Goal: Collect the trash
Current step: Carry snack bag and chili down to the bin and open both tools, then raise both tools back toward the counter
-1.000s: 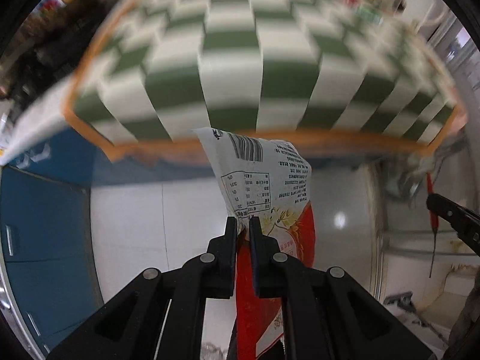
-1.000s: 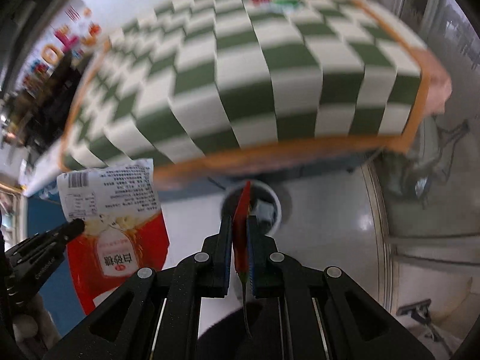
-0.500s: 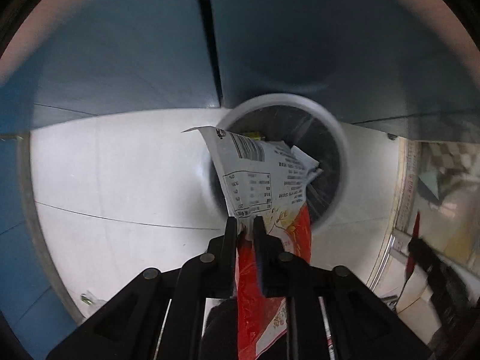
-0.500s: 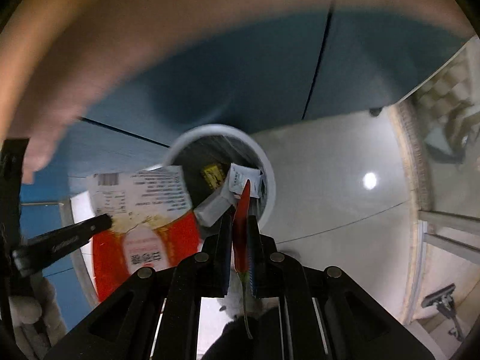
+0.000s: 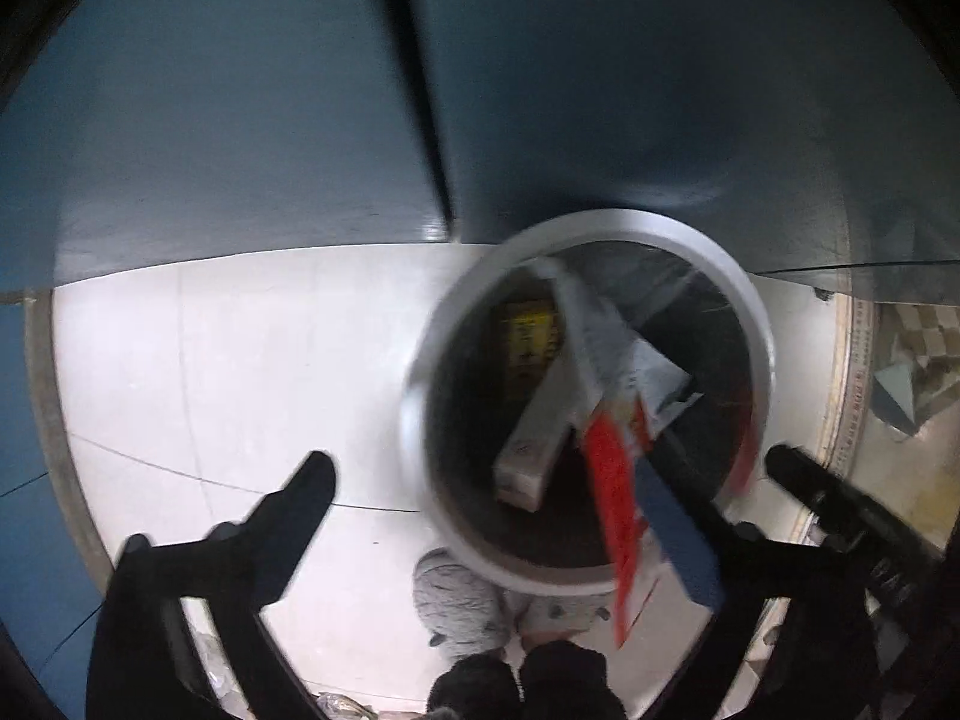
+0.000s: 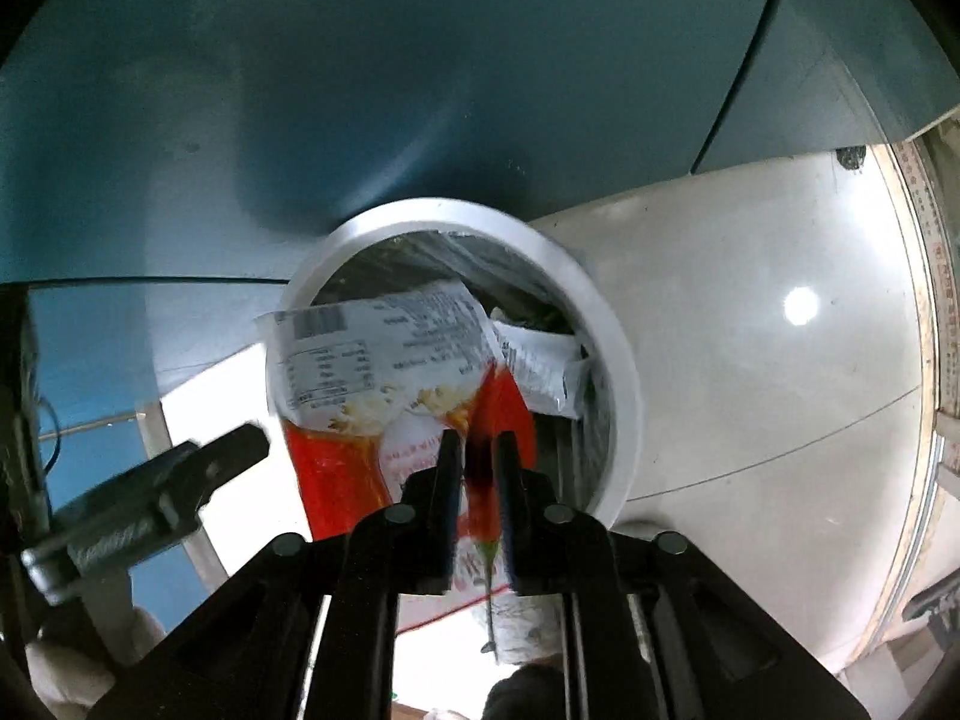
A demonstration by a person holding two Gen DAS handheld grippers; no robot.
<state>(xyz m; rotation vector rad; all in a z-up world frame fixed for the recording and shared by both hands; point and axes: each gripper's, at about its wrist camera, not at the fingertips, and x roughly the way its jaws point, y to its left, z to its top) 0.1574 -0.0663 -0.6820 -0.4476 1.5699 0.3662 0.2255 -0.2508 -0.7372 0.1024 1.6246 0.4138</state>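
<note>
— Where is our left gripper?
— Above the white bin's rim, jaws just flung wide; the red-and-white wrapper drops free inside.
— And our right gripper?
— Jaws have been parting; a thin red wrapper sits between them, whether still pinched we cannot tell.

Both wrist cameras look steeply down along their fingers, close above the white bin on the pale floor (the shared part), from opposite sides.
</note>
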